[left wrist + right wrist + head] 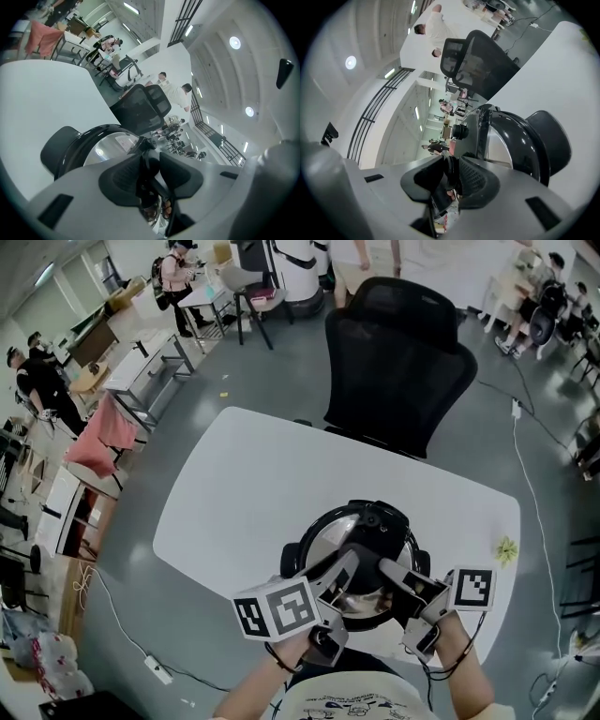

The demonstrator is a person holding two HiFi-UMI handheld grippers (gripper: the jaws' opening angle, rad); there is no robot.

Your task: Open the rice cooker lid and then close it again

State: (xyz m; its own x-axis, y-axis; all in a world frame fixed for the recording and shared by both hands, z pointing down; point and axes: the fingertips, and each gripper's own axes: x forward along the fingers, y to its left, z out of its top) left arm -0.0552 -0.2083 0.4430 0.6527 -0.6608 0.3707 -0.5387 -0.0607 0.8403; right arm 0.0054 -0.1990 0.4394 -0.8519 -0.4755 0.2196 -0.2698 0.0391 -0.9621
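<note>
The rice cooker (361,554) stands near the front edge of the white table (244,484), round and black. Its lid (328,538) is shiny steel, with a black knob (375,518) at its far side. Both grippers reach in from the near side. My left gripper (345,568) is shut on the lid's thin black front edge (140,152), and its pads (119,176) press on it. My right gripper (389,570) is shut on that same edge (450,161) a little to the right. The cooker's black side handles (58,145) (551,136) show in the gripper views. I cannot tell whether the lid is raised.
A black mesh office chair (398,362) stands against the far side of the table. A small yellow-green thing (506,549) lies on the table at the right. Desks, chairs and people fill the room behind, and cables with a power strip (157,669) run over the floor.
</note>
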